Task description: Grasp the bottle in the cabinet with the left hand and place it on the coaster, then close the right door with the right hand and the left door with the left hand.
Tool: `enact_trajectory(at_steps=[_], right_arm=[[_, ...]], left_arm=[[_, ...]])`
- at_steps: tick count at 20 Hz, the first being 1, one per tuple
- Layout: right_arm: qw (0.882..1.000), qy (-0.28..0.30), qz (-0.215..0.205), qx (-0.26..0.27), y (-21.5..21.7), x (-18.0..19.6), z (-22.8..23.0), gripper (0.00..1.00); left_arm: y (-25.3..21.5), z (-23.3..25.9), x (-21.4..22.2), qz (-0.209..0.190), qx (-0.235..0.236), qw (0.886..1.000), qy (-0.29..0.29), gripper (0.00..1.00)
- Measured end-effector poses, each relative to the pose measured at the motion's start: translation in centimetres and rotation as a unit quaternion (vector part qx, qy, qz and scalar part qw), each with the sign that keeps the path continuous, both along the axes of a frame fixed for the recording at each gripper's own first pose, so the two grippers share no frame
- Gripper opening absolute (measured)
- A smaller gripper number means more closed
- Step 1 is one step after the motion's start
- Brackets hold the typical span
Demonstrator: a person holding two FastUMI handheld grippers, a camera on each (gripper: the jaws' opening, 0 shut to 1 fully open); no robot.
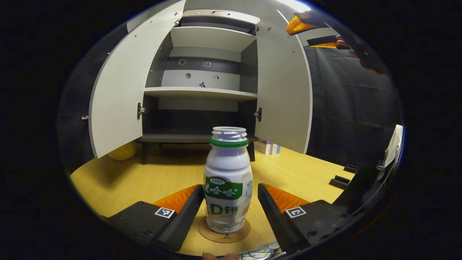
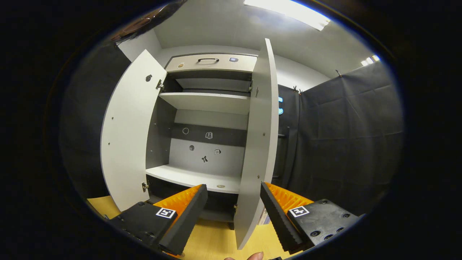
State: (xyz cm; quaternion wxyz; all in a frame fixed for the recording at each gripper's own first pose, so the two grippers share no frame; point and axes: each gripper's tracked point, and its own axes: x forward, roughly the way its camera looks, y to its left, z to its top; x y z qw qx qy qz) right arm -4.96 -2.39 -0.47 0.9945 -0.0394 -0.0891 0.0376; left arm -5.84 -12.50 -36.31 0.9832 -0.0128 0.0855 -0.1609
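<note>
A white bottle (image 1: 228, 180) with a green neck ring and no cap stands upright on a round cork coaster (image 1: 223, 233) on the wooden table. My left gripper (image 1: 230, 188) is open around the bottle, with a small gap at the right finger. The grey cabinet (image 1: 202, 94) has both doors swung open: left door (image 1: 119, 94), right door (image 1: 285, 90). In the right gripper view my right gripper (image 2: 234, 187) is open, and the right door (image 2: 258, 144) stands edge-on between its fingers. The left gripper view also catches the right gripper (image 1: 313, 35) high up beside that door.
A yellow rounded object (image 1: 122, 151) lies under the left door. Small boxes (image 1: 269, 147) stand behind the right door's lower edge. Black blocks (image 1: 341, 180) sit on the table (image 1: 144, 180) at the right. Black cloth walls the booth to the right.
</note>
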Motion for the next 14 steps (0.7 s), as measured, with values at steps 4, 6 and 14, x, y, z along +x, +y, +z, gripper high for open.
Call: enact_trajectory(at_steps=[4, 6, 14], right_arm=[[1.000, 0.014, 0.008, 0.012, 0.5, 0.2, 0.0, 0.98], [1.000, 0.023, -0.006, 0.002, -0.1, 0.4, -0.1, 0.97], [0.998, 0.038, -0.011, 0.044, 0.2, 0.2, 1.8, 0.98]], left_arm=[[1.5, 0.1, -1.8, 0.015, 0.005, 1.000, 0.022, 0.95], [2.5, 1.6, -3.1, 0.024, 0.009, 0.999, 0.031, 0.95], [7.3, 18.0, -3.6, 0.062, -0.021, 0.998, -0.002, 0.95]])
